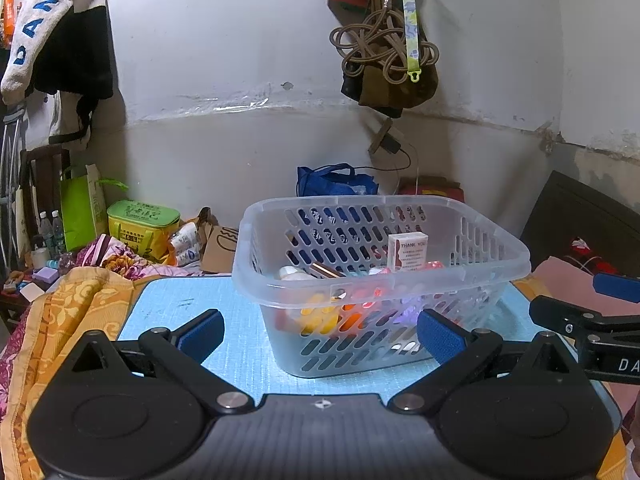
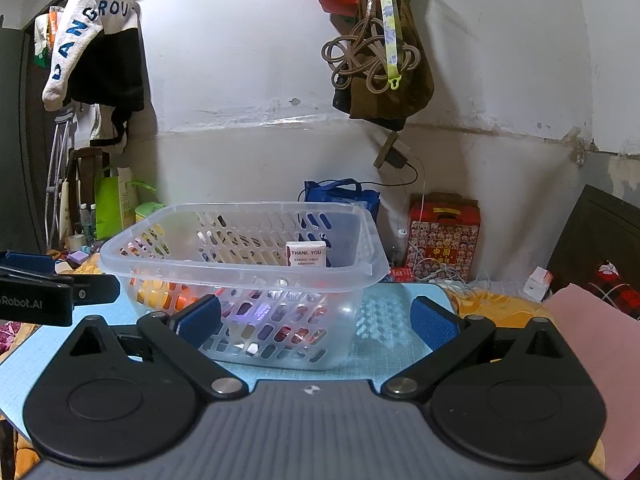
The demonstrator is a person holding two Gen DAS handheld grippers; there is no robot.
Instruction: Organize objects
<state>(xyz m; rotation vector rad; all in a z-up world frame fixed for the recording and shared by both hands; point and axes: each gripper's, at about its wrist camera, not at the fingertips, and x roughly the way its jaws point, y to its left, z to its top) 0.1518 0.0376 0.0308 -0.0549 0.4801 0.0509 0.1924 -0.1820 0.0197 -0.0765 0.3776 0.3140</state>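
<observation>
1. Closest to me, both tongs are spread wide and hold nothing: the left gripper [image 1: 320, 332] and the right gripper [image 2: 316, 322] each show two blue pads with a clear gap between them.
2. Beneath them lies a light blue mat [image 1: 172, 312] spread over patterned orange bedding [image 1: 68, 308].
3. Just beyond the pads, on the mat, sits a clear plastic basket [image 1: 496, 240] with slotted walls. Neither gripper touches it.
4. Inside it, a small white box [image 1: 408, 255] printed "THANK YOU" stands upright against the far wall. Around it lie small colourful items, too blurred through the plastic to name.
5. I judge the basket light, thin-walled and somewhat flexible. Its smooth wall looks slippery, so I would pinch the rolled rim, one gripper on each side.
6. Farther back stands a grey wall [image 1: 240, 80] with bags hanging on it.
</observation>
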